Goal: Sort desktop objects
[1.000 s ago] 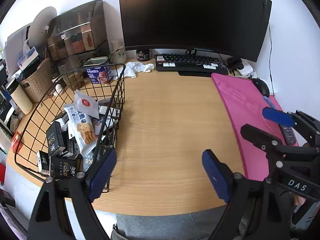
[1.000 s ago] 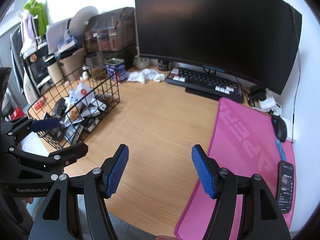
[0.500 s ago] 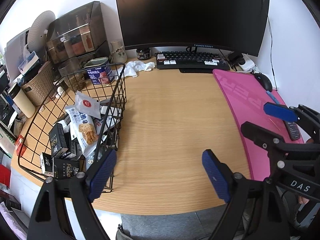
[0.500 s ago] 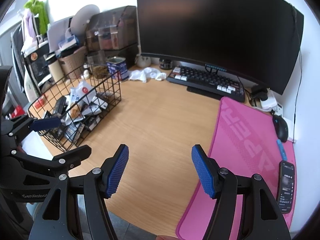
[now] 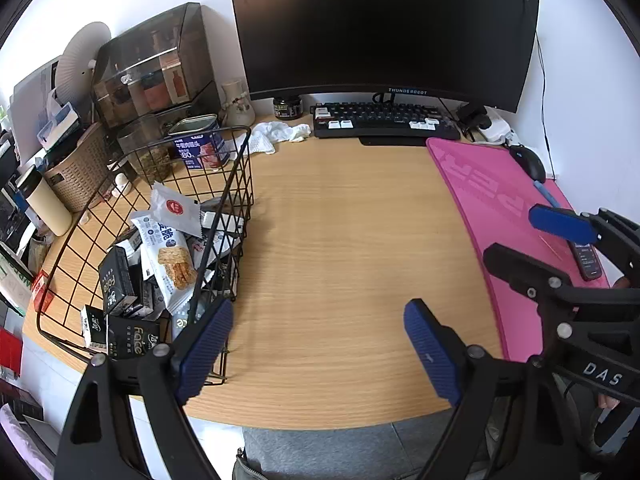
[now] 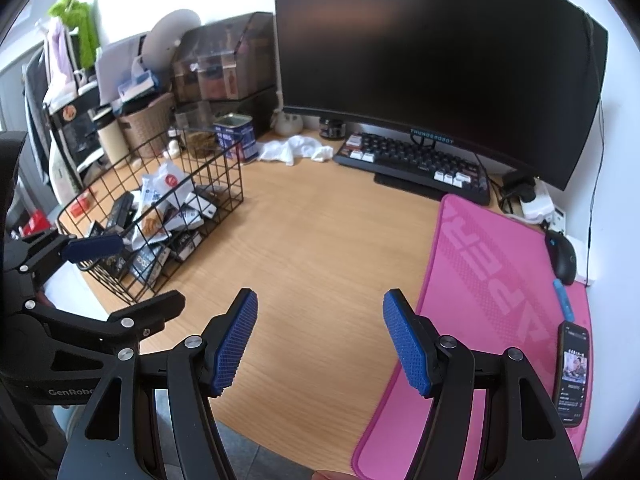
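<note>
At the far left, a black wire basket (image 5: 236, 184) sits on the wooden surface (image 5: 340, 240), already filled with snack packets (image 5: 170, 248) and small dark boxes (image 5: 116, 284). These look like the sorted items; the basket's near corner is just beside the left hand-held gripper (image 5: 316, 344), whose blue pads stand wide apart with nothing between them.

Behind the basket stand a blue tin (image 5: 198, 142) and a crumpled white cloth (image 5: 276, 134); whether they belong to the sorting cannot be told. The middle of the surface is bare wood, with a keyboard (image 5: 384, 120) under a dark monitor (image 5: 384, 28) at the back.

To the right lies a pink mat (image 6: 500, 280). The right hand-held gripper (image 6: 320, 344) hovers over the front edge, jaws moderately wide and empty. On the mat's far right are a mouse (image 6: 562, 256), a blue pen (image 6: 563, 298) and a phone (image 6: 573, 372).

Risks, as a judgement: the left pad could catch the basket wire and drag or tip it, and the phone is thin and flat on the mat, so a grip there may slip.
</note>
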### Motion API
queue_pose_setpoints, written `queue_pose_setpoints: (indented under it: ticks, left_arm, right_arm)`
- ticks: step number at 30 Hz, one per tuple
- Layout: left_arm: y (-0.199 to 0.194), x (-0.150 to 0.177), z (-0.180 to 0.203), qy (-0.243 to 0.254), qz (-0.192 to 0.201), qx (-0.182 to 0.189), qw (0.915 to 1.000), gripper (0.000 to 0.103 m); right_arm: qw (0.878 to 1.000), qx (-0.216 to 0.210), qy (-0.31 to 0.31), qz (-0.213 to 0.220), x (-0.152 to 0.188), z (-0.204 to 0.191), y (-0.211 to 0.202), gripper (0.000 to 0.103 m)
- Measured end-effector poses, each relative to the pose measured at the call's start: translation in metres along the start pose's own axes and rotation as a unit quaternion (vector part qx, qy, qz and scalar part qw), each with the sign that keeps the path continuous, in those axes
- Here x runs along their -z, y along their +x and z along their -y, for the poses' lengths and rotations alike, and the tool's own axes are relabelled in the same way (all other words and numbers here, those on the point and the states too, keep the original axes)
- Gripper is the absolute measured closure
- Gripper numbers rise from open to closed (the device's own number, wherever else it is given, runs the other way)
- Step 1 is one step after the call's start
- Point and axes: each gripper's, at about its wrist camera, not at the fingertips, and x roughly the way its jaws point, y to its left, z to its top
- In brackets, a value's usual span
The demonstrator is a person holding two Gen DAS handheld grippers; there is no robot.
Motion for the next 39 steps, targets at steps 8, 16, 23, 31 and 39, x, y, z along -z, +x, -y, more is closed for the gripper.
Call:
queue_pose_setpoints:
  ticks: [8,16,23,31,39]
  left_arm:
    - [0.0000,0.0000,0.0003,0.001,-0.003,-0.002,1.0000,0.015]
    - [0.0007,0.0013,0.0006,0.006,-0.005,-0.003,1.0000,0.015]
    - [0.0018,0.0014,0.0001,0.006,-0.007,-0.003,1.0000,0.015]
    - [0.0017,0.0012,0.0003,0.007,-0.007,-0.003,0.9999,0.015]
    - [0.0020,0.0005,-0.0005,0.005,-0.007,-0.003,1.0000,0.015]
  right_arm:
    - [1.000,0.000,-0.001,-0.001,0.0000,-0.0007,0.0012,0.038]
    - [1.000,-0.002,0.000,-0.002,0.0001,-0.0011,0.0003,0.038]
    - [1.000,-0.001,-0.001,-0.004,0.0002,-0.0014,0.0004,0.038]
    - [1.000,-0.002,-0.001,-0.003,0.0000,-0.0013,0.0005,0.038]
    - [1.000,0.000,0.001,-0.003,0.0001,-0.0012,0.0006,0.038]
